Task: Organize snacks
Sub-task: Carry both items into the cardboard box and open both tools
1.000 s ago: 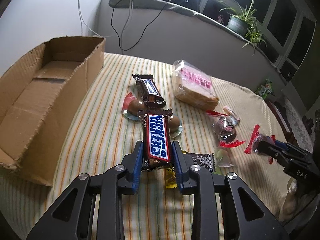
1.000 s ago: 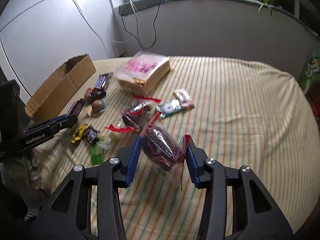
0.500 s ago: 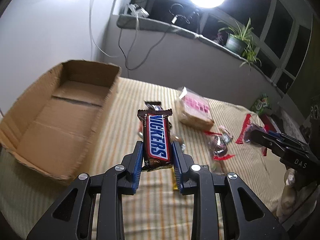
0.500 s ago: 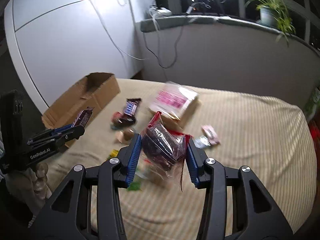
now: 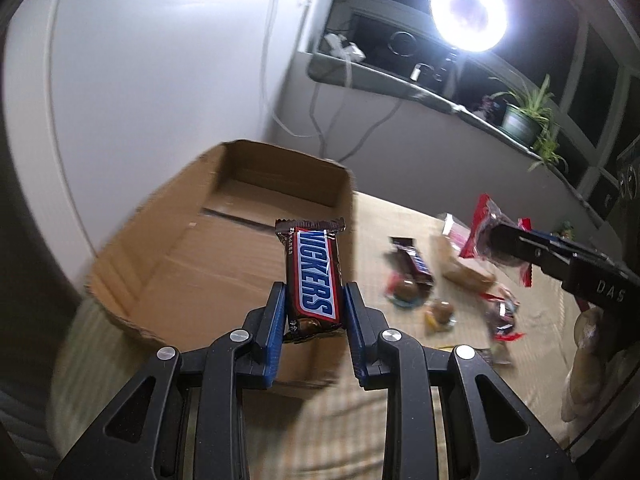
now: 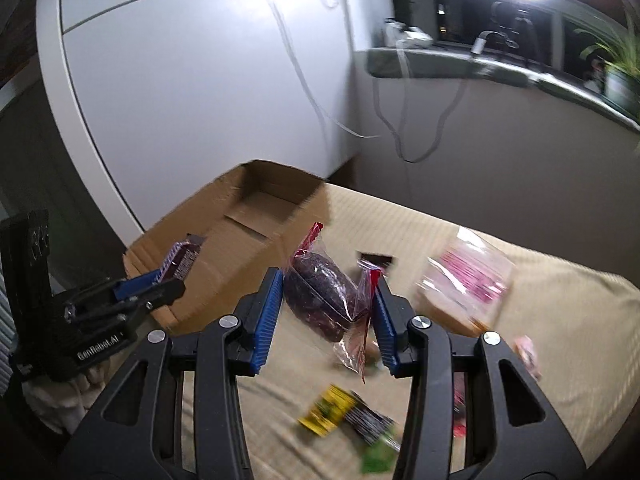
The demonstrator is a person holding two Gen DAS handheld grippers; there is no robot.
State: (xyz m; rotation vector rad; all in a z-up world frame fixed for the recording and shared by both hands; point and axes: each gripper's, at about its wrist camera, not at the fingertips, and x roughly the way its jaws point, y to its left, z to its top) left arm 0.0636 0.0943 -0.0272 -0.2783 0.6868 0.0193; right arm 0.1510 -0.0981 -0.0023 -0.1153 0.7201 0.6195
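Observation:
My left gripper [image 5: 314,312] is shut on a Snickers bar [image 5: 314,276] and holds it upright in the air over the near part of the open cardboard box [image 5: 192,264]. My right gripper [image 6: 326,312] is shut on a clear red-edged bag with a dark cake [image 6: 320,296] and holds it above the bed, to the right of the box [image 6: 240,240]. The right gripper with its bag shows in the left wrist view [image 5: 496,240]; the left gripper with the bar shows in the right wrist view [image 6: 176,268].
On the striped bed cover [image 6: 560,340] lie a pink-labelled bread bag [image 6: 464,284], a second chocolate bar [image 5: 412,264], round brown sweets [image 5: 408,290], and a yellow and black packet [image 6: 344,418]. A white wall [image 5: 140,80] stands behind the box.
Both grippers have risen and swung left toward the box with their snacks. The Snickers bar is now over the box's inside; the cake bag is closer to the box's right wall.

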